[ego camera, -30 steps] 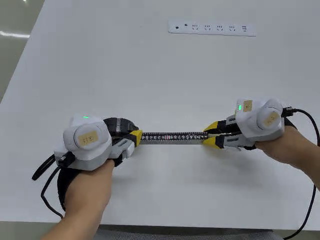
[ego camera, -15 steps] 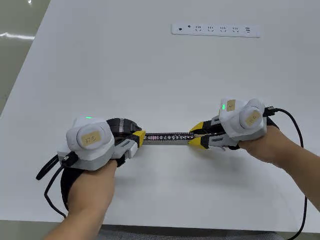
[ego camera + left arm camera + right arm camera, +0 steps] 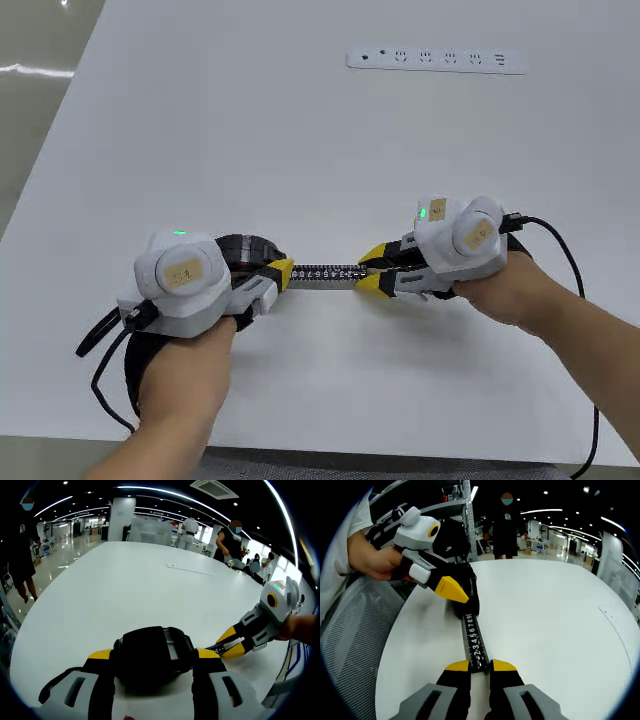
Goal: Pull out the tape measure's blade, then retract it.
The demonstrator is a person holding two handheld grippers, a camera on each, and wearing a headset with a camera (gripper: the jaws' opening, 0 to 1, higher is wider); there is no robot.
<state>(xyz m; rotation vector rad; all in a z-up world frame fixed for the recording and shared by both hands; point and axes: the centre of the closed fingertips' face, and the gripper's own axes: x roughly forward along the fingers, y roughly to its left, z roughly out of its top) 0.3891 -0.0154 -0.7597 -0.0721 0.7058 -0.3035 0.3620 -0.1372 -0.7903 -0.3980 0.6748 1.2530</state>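
A black tape measure case [image 3: 245, 252] [image 3: 154, 654] [image 3: 466, 591] rests on the white table [image 3: 300, 130], clamped between the yellow-tipped fingers of my left gripper [image 3: 275, 276] [image 3: 154, 656]. Its dark numbered blade [image 3: 323, 272] [image 3: 474, 642] runs a short way out to the right. My right gripper [image 3: 370, 269] [image 3: 480, 667] is shut on the blade's end. In the left gripper view the right gripper [image 3: 234, 642] shows at the right edge, pinching the blade.
A white power strip [image 3: 435, 59] lies flat at the far side of the table. Black cables [image 3: 95, 350] trail from both grippers toward the near table edge. Several people stand in the room beyond the table.
The right gripper has moved left toward the case with the blade end, so the exposed blade is now much shorter. The left gripper and case have stayed put.
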